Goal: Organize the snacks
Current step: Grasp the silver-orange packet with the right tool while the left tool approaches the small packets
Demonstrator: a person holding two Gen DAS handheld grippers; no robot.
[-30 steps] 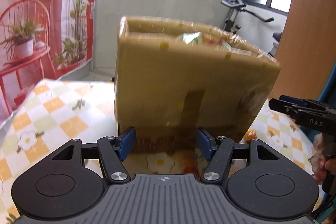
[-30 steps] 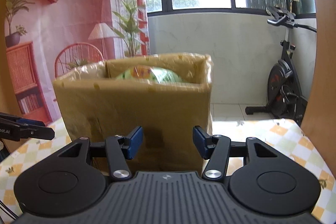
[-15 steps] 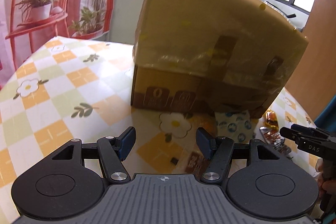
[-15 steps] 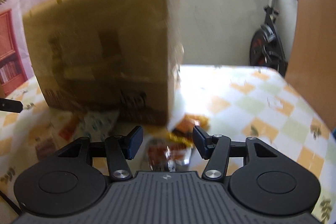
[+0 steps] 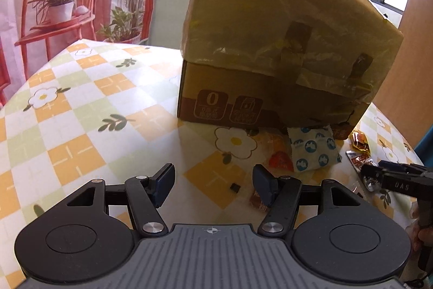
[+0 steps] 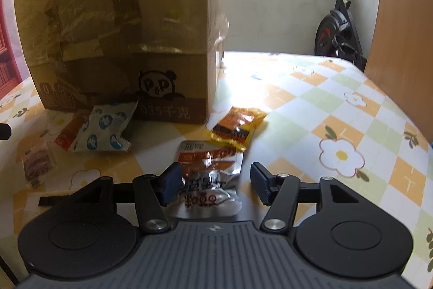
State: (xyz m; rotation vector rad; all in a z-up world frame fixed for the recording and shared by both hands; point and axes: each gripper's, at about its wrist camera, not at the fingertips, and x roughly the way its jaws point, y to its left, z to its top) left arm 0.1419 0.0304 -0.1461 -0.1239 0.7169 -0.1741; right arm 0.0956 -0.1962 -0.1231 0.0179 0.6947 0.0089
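As its jaws open, the right gripper [image 6: 213, 184] straddles the silver packet [image 6: 208, 186], long axis toward 12 o'clock, pads clear.

Left gripper [image 5: 213, 184] and right gripper [image 6: 213, 184] are showing matte black linkage arms, silver pivot screws, dark blue fingertip pads and a ribbed grey housing at six o'clock.

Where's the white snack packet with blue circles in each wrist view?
Left wrist: white packet with blue circles right of centre, at the cardboard box's base.
Right wrist: same packet left of centre, leaning on the box front.
Shared landmark: the cardboard box.
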